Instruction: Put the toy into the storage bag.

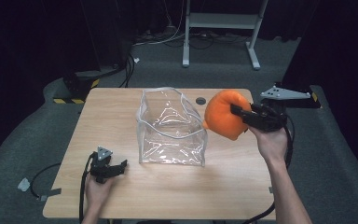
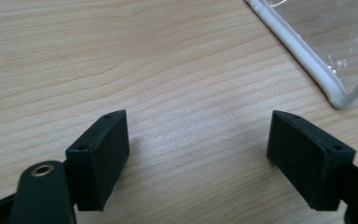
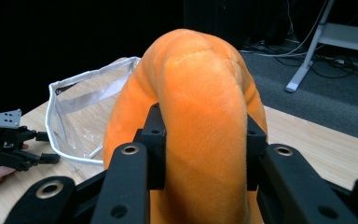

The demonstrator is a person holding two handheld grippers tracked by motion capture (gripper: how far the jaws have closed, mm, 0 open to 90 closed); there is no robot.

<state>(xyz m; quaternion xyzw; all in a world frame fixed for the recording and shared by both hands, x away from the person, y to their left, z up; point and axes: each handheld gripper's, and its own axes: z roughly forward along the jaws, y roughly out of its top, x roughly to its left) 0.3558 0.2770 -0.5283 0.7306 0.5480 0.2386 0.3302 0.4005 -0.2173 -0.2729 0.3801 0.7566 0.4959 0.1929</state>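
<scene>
Grey carpet floor [image 1: 23,135] — white desk frame [image 1: 223,28], dark walls

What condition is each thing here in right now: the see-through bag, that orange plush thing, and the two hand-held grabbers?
Clear plastic bag: standing upright on the table, top open, nothing visible inside.
Orange plush toy: lifted off the table, squeezed between the right gripper's fingers, beside the bag's rim.
Right gripper: shut on the plush toy.
Left gripper: open, nothing between its fingers, low over the table near the bag's corner.
</scene>
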